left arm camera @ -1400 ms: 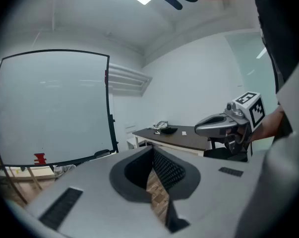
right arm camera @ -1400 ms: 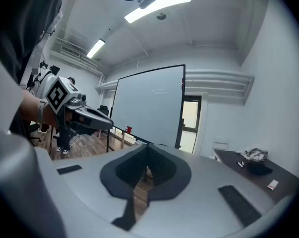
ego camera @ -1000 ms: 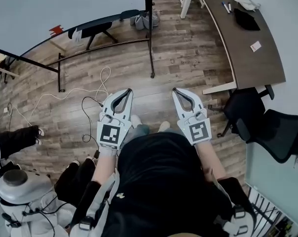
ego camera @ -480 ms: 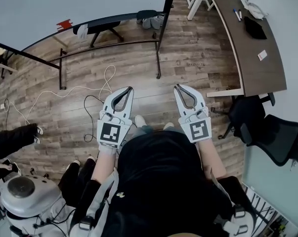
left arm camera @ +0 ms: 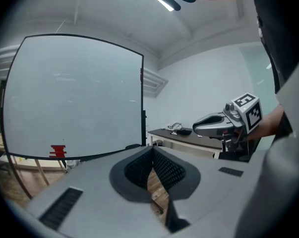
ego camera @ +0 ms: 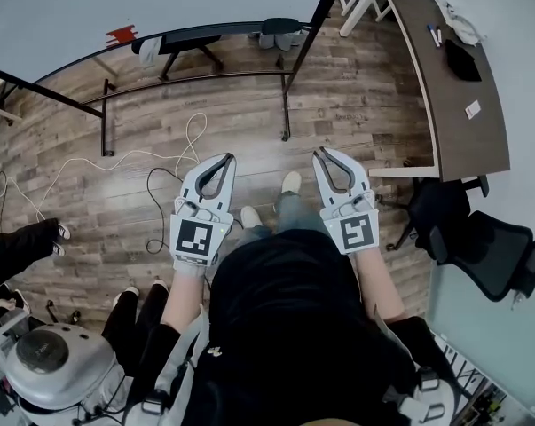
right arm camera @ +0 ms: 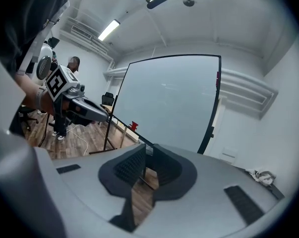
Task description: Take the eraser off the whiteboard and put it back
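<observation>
Grey left gripper (ego camera: pixel 227 159) and right gripper (ego camera: pixel 319 153), both closed and empty, point forward side by side.

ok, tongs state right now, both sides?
Left tongs: closed, holding nothing.
Right tongs: closed, holding nothing.

No legible text, brand or number. One black-and-white square marker (ego camera: pixel 194 239) on the left gripper (ego camera: pixel 224 160), a second square marker (ego camera: pixel 357 232) on the right gripper (ego camera: pixel 321 153): coded patterns, not letters. Small white card (ego camera: pixel 472 109) on dark brown desk (ego camera: pixel 431 105): print too small to read.
</observation>
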The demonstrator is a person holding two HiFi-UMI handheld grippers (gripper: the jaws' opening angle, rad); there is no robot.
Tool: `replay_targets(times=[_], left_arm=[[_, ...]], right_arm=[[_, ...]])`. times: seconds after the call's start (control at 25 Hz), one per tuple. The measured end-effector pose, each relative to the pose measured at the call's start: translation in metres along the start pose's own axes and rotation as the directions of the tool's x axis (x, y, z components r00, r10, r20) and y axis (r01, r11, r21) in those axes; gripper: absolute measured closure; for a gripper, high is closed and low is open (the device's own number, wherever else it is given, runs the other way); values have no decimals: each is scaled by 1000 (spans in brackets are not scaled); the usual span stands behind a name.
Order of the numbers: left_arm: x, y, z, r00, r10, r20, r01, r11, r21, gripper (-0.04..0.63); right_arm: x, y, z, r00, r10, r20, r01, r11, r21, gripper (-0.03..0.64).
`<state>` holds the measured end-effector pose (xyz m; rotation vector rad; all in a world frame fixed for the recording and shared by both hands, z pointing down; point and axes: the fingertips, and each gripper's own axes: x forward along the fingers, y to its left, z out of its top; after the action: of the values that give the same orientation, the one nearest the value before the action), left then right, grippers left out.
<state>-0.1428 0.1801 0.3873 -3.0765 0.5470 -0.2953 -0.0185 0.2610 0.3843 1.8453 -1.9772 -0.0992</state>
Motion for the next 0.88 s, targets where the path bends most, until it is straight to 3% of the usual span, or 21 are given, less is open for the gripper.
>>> replay_targets(times=[0.12, 0.24, 0.44, 0.88], left_arm=[[10, 12, -4, 1000, 4, -11, -4, 1000, -2, 588], [26, 25, -3, 999, 14, -37, -15, 999, -29, 588], [67, 50, -1, 999, 25, -37, -25, 1000, 3, 588], [164, 98, 13, 994, 77, -82, -78, 997, -4, 588]], right_arm=[[18, -6, -4, 1000, 13, -8, -13, 1000, 8, 523], [41, -17, -9, 1000, 24, -7, -24, 999, 28, 518], [82, -48, -18, 999, 47, -13, -46, 999, 29, 510], [172, -131, -43, 991, 119, -67, -119, 993, -3, 497]])
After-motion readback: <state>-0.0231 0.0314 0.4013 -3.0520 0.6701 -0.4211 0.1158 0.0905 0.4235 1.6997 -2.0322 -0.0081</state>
